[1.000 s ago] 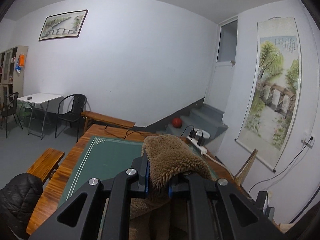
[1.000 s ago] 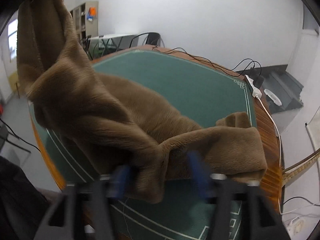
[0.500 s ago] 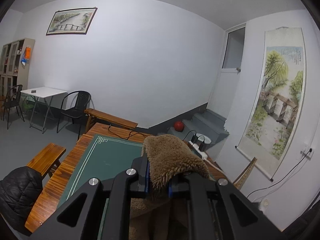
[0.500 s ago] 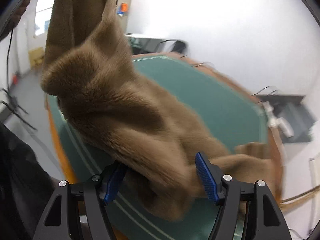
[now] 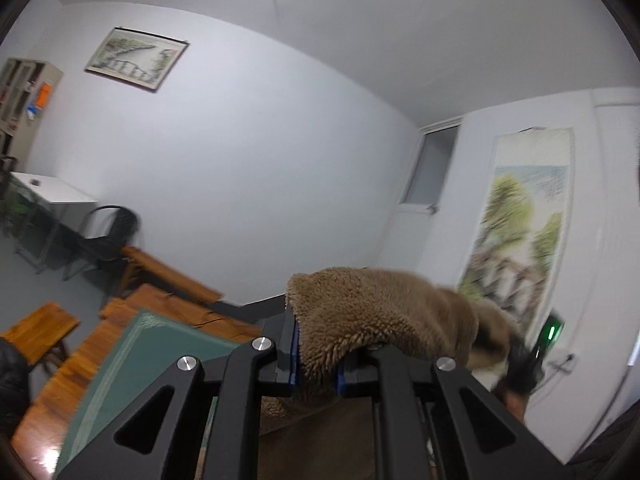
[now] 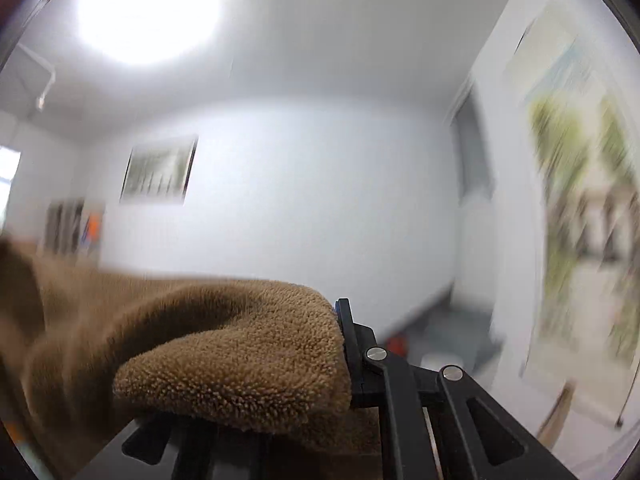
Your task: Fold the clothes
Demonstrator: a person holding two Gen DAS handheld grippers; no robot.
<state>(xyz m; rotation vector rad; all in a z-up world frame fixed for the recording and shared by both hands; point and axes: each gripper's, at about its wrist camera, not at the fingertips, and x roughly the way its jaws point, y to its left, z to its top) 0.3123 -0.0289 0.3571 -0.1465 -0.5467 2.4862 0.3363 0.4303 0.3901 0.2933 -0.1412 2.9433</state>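
The brown fleece garment (image 5: 368, 304) is lifted off the table and stretches between both grippers. My left gripper (image 5: 316, 344) is shut on one fold of it, with fleece bulging over the blue pads. The cloth runs right towards a dark gloved hand (image 5: 520, 364) beside a green light. In the right wrist view the fleece garment (image 6: 224, 344) drapes over my right gripper (image 6: 328, 352), which is shut on it. Only the right finger (image 6: 348, 336) shows; the left one is hidden under the cloth. Both views are motion-blurred.
Below the left gripper lies the green mat (image 5: 132, 364) on the wooden table (image 5: 60, 384). Wooden benches (image 5: 36, 328), a black jacket (image 5: 12, 380), a black chair (image 5: 108, 236) and a white table (image 5: 52, 192) stand at the left. A scroll painting (image 5: 520, 240) hangs on the right wall.
The right gripper closed on the fleece and swung sharply upward, from looking down at the table to facing the wall. The left gripper rose a little and rolled, still gripping.
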